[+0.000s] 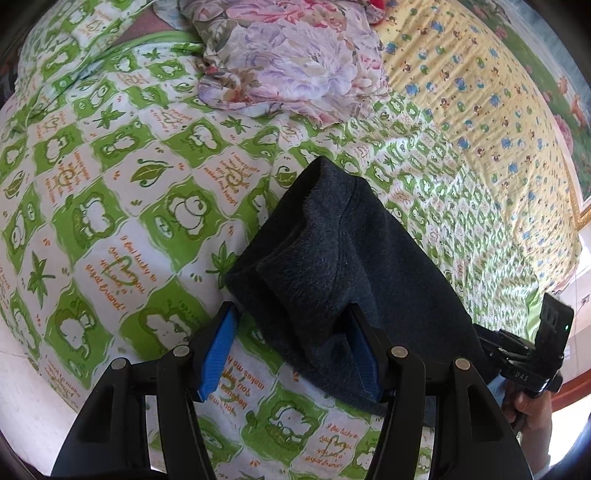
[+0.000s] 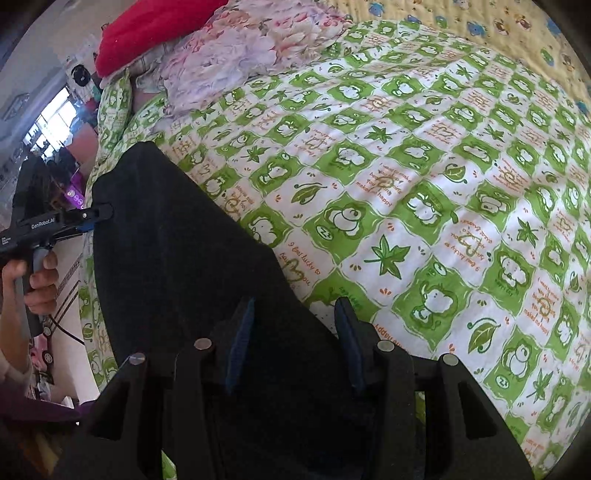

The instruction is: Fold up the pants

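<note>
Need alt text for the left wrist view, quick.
Dark pants lie bunched between the open left tool on a green-checked quilt. A floral cloth lies beyond; the right tool shows at right.

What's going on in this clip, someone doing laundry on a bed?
A person with a handheld gripper in each hand is working on dark pants over a bed with a green-and-white patterned quilt. The left gripper and the right gripper both stand open, with the dark fabric bunched between their blue pads. A floral blanket and a red pillow lie further up the bed. The fold looks unfinished.
</note>
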`<state>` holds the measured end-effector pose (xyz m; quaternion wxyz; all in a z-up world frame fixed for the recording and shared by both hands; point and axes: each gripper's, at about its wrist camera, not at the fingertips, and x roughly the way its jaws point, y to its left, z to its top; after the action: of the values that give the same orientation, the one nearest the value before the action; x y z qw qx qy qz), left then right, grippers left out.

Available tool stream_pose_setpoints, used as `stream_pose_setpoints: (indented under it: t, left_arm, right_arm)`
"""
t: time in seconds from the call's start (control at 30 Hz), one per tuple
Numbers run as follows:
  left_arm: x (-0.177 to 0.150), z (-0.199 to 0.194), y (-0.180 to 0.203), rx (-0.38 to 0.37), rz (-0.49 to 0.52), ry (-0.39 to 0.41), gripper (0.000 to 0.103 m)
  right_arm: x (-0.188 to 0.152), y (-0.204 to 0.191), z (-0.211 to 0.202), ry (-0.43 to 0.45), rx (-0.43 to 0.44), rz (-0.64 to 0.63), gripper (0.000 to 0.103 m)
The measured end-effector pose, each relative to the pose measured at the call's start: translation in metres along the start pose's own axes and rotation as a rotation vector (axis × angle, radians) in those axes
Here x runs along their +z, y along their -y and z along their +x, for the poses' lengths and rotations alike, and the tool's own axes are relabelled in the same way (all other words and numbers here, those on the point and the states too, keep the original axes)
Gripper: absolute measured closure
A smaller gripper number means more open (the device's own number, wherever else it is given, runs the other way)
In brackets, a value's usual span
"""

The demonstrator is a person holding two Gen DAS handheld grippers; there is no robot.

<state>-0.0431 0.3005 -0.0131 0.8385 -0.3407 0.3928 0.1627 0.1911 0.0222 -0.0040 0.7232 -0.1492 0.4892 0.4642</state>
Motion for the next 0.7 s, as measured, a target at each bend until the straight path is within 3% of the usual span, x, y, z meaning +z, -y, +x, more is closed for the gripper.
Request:
stream_pose_setpoints:
  t: [0.23,0.3,0.33,0.4,0.43,0.6,0.7]
  left_arm:
    - [0.003,0.009,0.007,0.006,0.012,0.012,0.043]
    - [0.004,0.010,0.008,0.005,0.021,0.021,0.049]
    - [0.004,0.011,0.010,0.011,0.034,0.028,0.053]
    - [0.005,0.012,0.011,0.004,0.052,0.033,0.076]
    - [0.006,0.008,0.012,-0.032,0.058,0.038,0.081]
    - [0.007,-0.025,0.031,-0.063,0.137,0.129,0.084]
    - [0.011,-0.041,0.040,-0.081,0.176,0.168,0.084]
  right_arm:
    - [0.036,0.004,0.031,-0.054,0.132,-0.022,0.059]
    - [0.041,0.001,0.040,-0.063,0.170,-0.012,0.078]
    - [0.041,-0.001,0.040,-0.065,0.179,-0.008,0.081]
    - [0.039,-0.009,0.037,-0.055,0.146,-0.021,0.089]
    - [0.037,-0.013,0.032,-0.039,0.127,-0.035,0.089]
    - [0.042,-0.025,-0.024,0.182,-0.049,-0.066,0.096]
    - [0.049,-0.032,-0.039,0.279,-0.113,-0.053,0.097]
